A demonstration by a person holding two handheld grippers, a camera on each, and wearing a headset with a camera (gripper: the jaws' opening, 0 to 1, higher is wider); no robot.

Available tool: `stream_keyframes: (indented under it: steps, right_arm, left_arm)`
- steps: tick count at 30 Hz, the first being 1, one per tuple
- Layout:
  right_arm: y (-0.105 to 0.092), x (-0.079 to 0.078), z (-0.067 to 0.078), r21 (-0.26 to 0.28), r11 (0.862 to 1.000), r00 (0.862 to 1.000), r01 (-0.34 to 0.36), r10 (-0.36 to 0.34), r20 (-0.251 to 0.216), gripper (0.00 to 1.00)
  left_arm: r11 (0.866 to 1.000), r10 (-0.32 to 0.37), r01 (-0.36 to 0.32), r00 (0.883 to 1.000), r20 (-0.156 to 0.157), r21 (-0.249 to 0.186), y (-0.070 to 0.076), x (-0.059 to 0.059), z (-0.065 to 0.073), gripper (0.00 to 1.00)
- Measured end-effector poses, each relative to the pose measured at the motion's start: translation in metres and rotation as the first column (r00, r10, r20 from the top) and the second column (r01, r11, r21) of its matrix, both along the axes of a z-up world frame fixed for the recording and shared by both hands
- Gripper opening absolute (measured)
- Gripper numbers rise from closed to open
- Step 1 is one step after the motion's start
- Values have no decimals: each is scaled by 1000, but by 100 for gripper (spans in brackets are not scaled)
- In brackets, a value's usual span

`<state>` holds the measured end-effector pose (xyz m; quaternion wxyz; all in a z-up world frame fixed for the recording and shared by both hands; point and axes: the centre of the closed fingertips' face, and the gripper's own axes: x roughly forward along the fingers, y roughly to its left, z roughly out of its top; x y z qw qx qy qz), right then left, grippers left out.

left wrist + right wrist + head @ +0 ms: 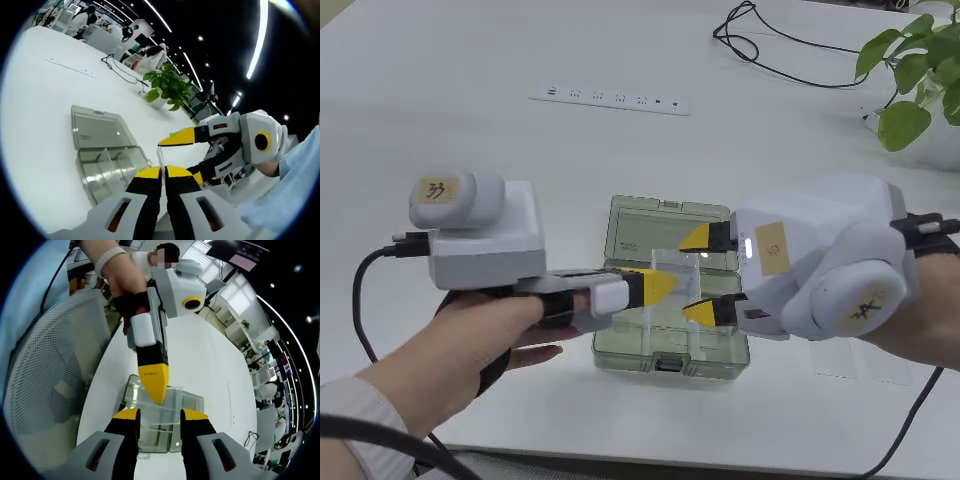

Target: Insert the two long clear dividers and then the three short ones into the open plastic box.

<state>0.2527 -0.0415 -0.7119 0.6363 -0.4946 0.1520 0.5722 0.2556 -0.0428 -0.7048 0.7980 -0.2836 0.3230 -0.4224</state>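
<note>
The open clear plastic box (pixel 620 352) lies on the white table, lid (pixel 665 225) folded back; clear dividers stand in its base (pixel 100 172). My left gripper (pixel 662 285) hovers over the box, shut on a thin clear divider (pixel 160 156) that sticks up from between its yellow tips (pixel 162 172). My right gripper (pixel 702 275) faces it from the right, open, with one yellow tip on each side of that divider (pixel 172 399). The right gripper view looks down past the open right gripper (pixel 160 414) at the left gripper (pixel 157 387) above the box (pixel 145 440).
A white power strip (pixel 610 100) lies at the back of the table. A black cable (pixel 770 55) and a green plant (pixel 920 70) are at the back right. Faint clear pieces (pixel 860 368) lie on the table right of the box. A mesh chair (pixel 55 380) stands beside the table.
</note>
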Motion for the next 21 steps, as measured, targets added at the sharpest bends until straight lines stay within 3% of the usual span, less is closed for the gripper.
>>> stream_keyframes:
  steps: [5, 8, 9, 11, 13, 17, 18, 21]
  right_arm:
    - [0, -2, 1, -9, 1000, 1000, -12, 12, 5, 32]
    - [-1, -4, -1, -24, 999, 1000, -30, 30, 1, 33]
    - [-3, -4, -2, -36, 999, 999, -34, 34, -3, 31]
    - [0, -5, -1, -5, 1000, 999, -10, 9, -40, 37]
    - [1, -5, 3, 16, 1000, 998, 1, 0, -66, 38]
    - [3, -6, 13, 71, 997, 986, 26, -14, -165, 35]
    - [3, -7, 16, 77, 997, 980, 23, -8, -201, 34]
    - [2, -9, 19, 96, 994, 946, 48, -15, -324, 30]
  left_arm:
    - [999, 9, -10, 1000, -19, -31, 0, -1, 0, 0]
    - [1000, 6, -7, 1000, -13, -23, 0, -2, -1, 0]
    - [1000, -8, 8, 1000, 14, 8, 1, -4, -6, 0]
    - [1000, -14, 14, 1000, 3, -4, 0, -7, -6, 0]
    - [1000, -24, 24, 999, 32, 15, 1, -8, -7, 0]
    - [997, -61, 58, 995, 81, 44, 4, -12, -9, 0]
    - [995, -87, 81, 990, 108, 59, 5, -15, -10, 0]
    - [990, -122, 111, 983, 136, 87, 7, -18, -13, 0]
